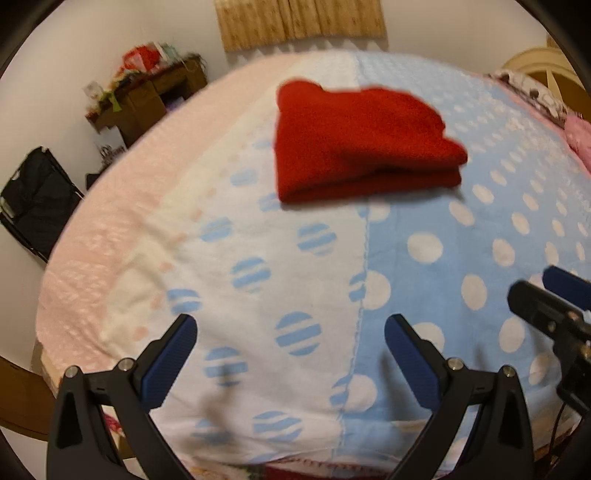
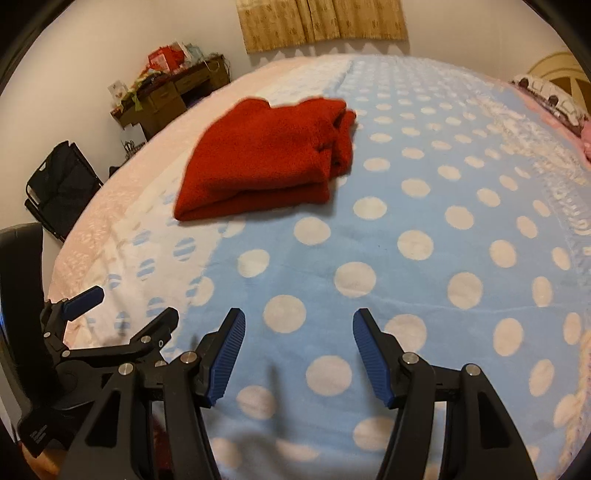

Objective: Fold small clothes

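Note:
A red fleece garment (image 1: 354, 144) lies folded in a flat stack on the polka-dot blanket (image 1: 424, 221) on the bed; it also shows in the right wrist view (image 2: 266, 158). My left gripper (image 1: 290, 332) is open and empty, held above the blanket well short of the garment. My right gripper (image 2: 299, 328) is open and empty, above the blue part of the blanket (image 2: 424, 221), also short of the garment. The right gripper shows at the right edge of the left wrist view (image 1: 554, 302), and the left gripper at the lower left of the right wrist view (image 2: 122, 314).
A cluttered wooden desk (image 2: 173, 92) stands against the far wall at the left. A black folding chair (image 2: 62, 184) stands beside the bed. Curtains (image 2: 321, 22) hang at the back. Pillows (image 2: 546, 96) and a headboard lie at the far right.

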Motion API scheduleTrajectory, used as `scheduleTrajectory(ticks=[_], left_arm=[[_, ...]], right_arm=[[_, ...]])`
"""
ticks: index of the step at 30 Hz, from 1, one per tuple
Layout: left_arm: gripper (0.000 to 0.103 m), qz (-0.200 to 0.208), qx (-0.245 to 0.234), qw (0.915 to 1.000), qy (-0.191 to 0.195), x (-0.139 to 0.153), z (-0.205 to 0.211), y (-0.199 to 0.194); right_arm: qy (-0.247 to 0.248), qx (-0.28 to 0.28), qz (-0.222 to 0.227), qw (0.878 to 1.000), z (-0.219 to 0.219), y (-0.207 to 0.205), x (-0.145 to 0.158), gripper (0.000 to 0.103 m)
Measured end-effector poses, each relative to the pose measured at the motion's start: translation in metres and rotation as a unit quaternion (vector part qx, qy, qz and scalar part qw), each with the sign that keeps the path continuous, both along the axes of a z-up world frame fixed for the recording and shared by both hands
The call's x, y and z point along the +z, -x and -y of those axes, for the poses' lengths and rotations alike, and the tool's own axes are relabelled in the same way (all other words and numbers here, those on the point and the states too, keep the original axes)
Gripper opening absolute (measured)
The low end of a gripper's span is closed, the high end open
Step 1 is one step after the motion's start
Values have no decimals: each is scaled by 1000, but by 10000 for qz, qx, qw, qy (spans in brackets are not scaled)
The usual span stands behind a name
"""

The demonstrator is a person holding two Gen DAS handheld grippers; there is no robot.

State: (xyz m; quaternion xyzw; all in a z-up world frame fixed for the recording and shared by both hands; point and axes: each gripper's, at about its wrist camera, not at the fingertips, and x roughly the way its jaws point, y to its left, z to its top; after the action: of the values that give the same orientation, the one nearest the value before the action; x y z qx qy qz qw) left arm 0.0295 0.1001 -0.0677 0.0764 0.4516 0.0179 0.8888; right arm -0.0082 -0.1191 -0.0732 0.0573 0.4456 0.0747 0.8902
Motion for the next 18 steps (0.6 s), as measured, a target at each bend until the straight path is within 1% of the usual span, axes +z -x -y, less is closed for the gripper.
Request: scheduleTrajectory(ticks=[2, 4, 5, 7, 9, 11, 14, 17, 18], left_arm=[[103, 160, 38, 9998, 146, 17, -1, 4], [103, 472, 18, 9984, 307, 39, -3, 15], [103, 583, 37, 9978, 324, 46, -3, 20], [103, 878, 47, 9955, 353, 66, -3, 33], [103, 1175, 56, 9924, 362, 82, -4, 42], [103, 1502, 101, 9879, 369, 97, -6, 52], [103, 1743, 121, 9833, 513, 111, -12, 60], [103, 1965, 102, 9780, 692, 122, -14, 68], [103, 2044, 111, 9764, 693, 124, -15, 71]], right_arm=[[-17, 22, 235, 9997, -3, 11, 18, 62], [25, 18, 478, 9989, -6, 20, 33, 62], [113, -8, 708, 9974, -8, 28, 45, 62], [243, -70, 1029, 9944, -9, 38, 59, 62], [405, -174, 1489, 9879, -10, 52, 77, 62], [443, -243, 1805, 9823, -10, 62, 91, 62], [303, -357, 2248, 9733, -6, 75, 109, 63], [196, -445, 2586, 9648, -4, 85, 120, 63], [181, -466, 2671, 9624, -5, 88, 122, 63]])
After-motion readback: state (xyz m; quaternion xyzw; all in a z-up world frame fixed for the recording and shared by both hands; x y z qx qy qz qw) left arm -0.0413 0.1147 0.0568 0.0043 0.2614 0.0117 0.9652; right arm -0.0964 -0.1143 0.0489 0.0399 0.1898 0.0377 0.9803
